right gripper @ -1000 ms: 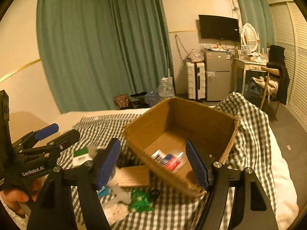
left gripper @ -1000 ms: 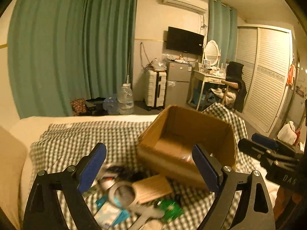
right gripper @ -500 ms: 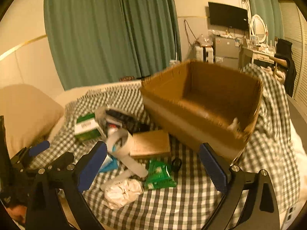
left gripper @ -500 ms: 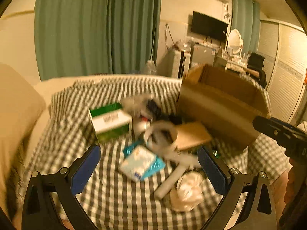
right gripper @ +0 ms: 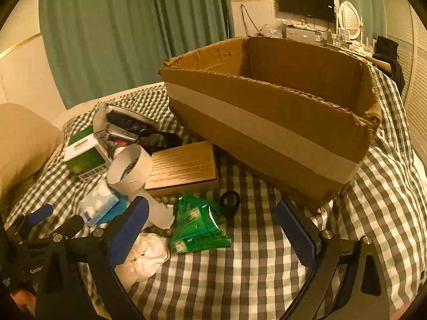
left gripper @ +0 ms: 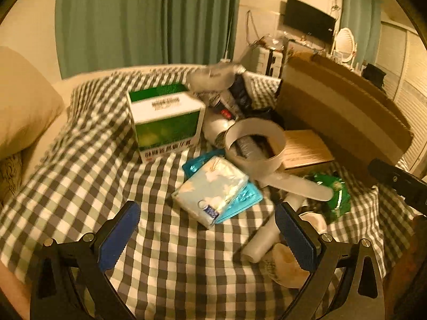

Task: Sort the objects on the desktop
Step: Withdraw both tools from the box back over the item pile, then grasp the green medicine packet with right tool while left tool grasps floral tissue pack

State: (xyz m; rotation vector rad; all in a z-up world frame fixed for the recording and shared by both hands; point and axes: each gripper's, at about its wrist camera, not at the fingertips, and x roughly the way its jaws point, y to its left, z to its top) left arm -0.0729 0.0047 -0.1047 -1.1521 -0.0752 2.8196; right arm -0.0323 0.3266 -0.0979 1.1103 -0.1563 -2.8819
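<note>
A clutter of objects lies on a checked cloth (left gripper: 80, 176). A green-and-white carton (left gripper: 165, 122) stands at the back left, a tissue pack (left gripper: 210, 186) in front of it, a white tape roll (left gripper: 256, 144) and a wooden box (right gripper: 184, 170) beside. A green packet (right gripper: 198, 224) and crumpled white paper (right gripper: 144, 256) lie nearer. An open cardboard box (right gripper: 269, 114) stands to the right. My left gripper (left gripper: 208, 237) is open and empty just short of the tissue pack. My right gripper (right gripper: 213, 229) is open and empty, over the green packet.
A beige pillow (left gripper: 21, 104) lies at the far left. Green curtains (right gripper: 120, 26) hang behind. A black ring (right gripper: 230, 202) lies by the green packet, and beads (right gripper: 165, 200) sit under the wooden box's edge. A white cylinder (left gripper: 264, 237) lies near my left gripper's right finger.
Both grippers have come down and tilted toward the clutter. The objects now appear closer and larger. The cardboard box interior is no longer seen from above. Both jaws stay open.
</note>
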